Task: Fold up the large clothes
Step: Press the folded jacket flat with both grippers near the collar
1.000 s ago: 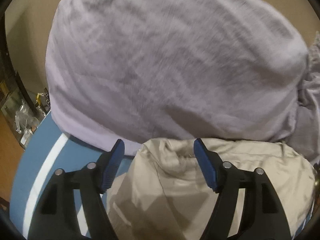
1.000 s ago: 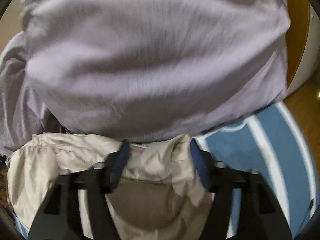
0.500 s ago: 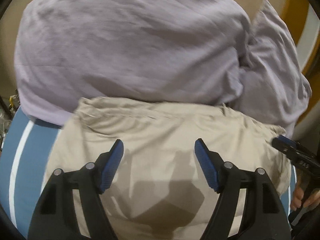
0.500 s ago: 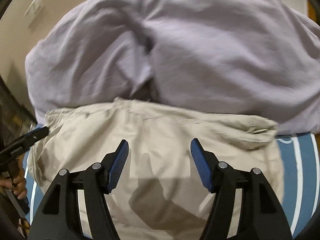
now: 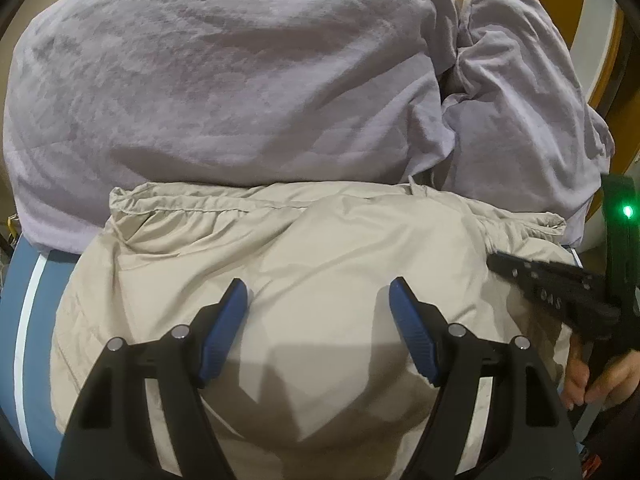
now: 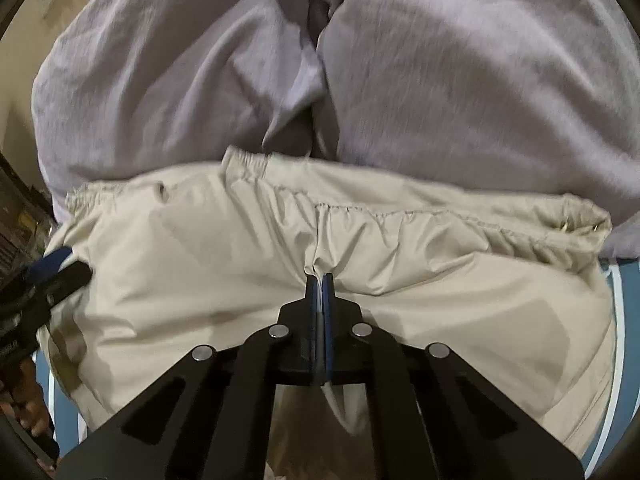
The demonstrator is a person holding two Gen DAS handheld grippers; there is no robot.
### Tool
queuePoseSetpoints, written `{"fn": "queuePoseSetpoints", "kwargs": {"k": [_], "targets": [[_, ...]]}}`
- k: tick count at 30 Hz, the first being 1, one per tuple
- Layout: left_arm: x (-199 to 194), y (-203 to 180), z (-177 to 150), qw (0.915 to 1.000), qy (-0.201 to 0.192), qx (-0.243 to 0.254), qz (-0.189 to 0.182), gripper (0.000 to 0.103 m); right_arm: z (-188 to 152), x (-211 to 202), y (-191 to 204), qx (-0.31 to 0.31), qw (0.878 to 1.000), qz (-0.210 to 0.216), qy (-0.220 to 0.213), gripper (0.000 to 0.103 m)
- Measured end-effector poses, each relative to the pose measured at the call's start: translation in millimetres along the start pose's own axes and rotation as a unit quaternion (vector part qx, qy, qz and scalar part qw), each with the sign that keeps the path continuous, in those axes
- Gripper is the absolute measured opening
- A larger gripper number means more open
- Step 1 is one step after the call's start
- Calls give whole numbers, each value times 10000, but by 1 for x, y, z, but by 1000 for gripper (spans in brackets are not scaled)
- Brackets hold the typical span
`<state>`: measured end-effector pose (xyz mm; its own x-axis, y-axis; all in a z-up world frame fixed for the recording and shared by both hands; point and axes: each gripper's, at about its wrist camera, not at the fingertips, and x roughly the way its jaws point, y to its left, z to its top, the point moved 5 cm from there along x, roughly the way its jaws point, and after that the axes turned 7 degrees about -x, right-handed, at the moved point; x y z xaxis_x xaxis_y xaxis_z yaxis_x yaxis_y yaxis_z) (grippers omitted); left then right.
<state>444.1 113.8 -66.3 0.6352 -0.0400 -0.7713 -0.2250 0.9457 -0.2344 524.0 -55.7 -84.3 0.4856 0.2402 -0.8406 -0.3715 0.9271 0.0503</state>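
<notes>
Right wrist: right tool (image 6: 319, 286) pinches beige garment (image 6: 400, 264) fold.

Hidden or unclear:
- Beige garment (image 6: 420, 280): near hem cut off below the right claw (image 6: 319, 280); the fold pinched between its jaws is mostly covered.
- Lilac bedding (image 6: 460, 80): blurred beyond that claw; top runs off the picture.
- Blue striped sheet (image 5: 24, 320): mostly buried, strips showing left of the left claw (image 5: 318, 294).
- Hand (image 5: 600, 376): cropped at right edge.
</notes>
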Motion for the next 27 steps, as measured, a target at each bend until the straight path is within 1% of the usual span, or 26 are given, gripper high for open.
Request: {"fn": "queuePoseSetpoints", "kwargs": {"k": [3,7,8,10,12,17,20,23,24,25,27], "targets": [[1,-6,2,9999,-60,34,-95,74,9,5,-5,51,9999,-136,-76,2],[2,-15,1,9996,-156,154,-204,74,10,21,-20,177,9992,-348,-15,2],[4,-17,0,9994,-183,200,-199,75,9,26,-23,225,9992,-339,11,1],[8,-20,-1,9993,-216,287,-144,76,5,32,-28,289,9992,-277,39,1],[17,-22,-2,9991,-213,350,-46,76,3,33,-28,194,9994,-295,-17,2],[43,-21,-3,9986,-233,418,229,79,-2,26,-35,276,9994,-186,-128,2],[54,-16,-3,9982,-255,416,362,79,-8,17,-40,373,9991,-92,-181,6],[64,-10,-1,9983,-249,289,434,80,-11,2,-45,438,9987,-39,-271,17],[68,-8,0,9985,-234,219,439,80,-13,-3,-45,446,9985,-34,-317,28],[67,-4,-1,9986,-224,175,441,80,-14,-9,-45,448,9982,-28,-393,41],[68,2,-1,9988,-200,104,443,80,-16,-21,-43,409,9976,-58,-561,53]]}}
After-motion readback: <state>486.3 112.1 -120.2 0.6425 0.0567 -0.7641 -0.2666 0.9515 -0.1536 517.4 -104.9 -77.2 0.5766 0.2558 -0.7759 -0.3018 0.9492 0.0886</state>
